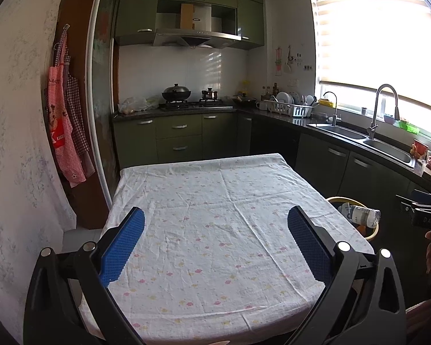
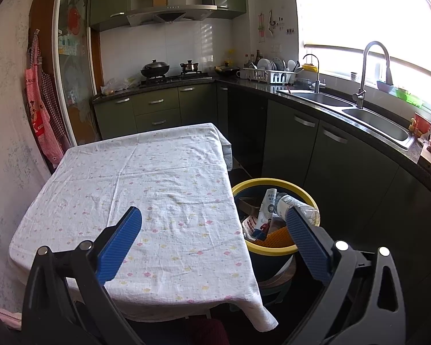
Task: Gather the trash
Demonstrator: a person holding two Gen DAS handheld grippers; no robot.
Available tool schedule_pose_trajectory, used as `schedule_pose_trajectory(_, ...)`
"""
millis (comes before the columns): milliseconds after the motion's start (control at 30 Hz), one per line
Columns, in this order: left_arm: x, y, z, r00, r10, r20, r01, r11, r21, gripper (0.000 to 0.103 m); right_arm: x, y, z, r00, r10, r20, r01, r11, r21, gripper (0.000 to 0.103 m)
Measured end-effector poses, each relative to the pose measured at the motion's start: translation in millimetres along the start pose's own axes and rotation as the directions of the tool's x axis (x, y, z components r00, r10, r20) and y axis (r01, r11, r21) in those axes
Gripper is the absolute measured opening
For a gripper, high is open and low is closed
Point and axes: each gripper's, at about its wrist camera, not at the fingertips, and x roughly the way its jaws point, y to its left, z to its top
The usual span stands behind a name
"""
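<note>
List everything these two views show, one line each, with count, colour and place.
table: one, white floral cloth, centre.
trash bin: one, yellow rim, right of table.
plastic bottle: one, clear, lying in the bin.
cartons: about two, white, in bin.
wok: one, black, on the hob.
dish rack: one, white, on the counter.
sink: double, steel, under window.
aprons: two, red and dark check, left wall.
left tool: open, blue pads, over table.
right tool: open, blue pads, between table and bin.
</note>
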Motion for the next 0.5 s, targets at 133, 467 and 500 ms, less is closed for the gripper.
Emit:
schedule_pose_trajectory(133,0.1,-1.5,-0.5,1.000,-0.001,-0.001,0.001,1.000,0.005,0.098,0.1,-0.3,0.0,1.000,0.000,-0.001,0.000,1.000,0.000,0.096)
schedule_pose_trajectory(467,1.4,-5.2,-0.2,1.000,-0.007,-0.011,0.007,1.000,0.016,0.098,1.7,-1.0,0.5,1.000,-0.003,0.000,0.003,1.000,0.003,0.096)
schedule_pose_trajectory(500,1.0,-5.4,-0.1,1.000,-0.008,-0.011,0.008,1.000,0.017,0.098,1.5,-1.1,0.6,1.000,-0.003,0.001,0.003,1.000,0.004,0.096)
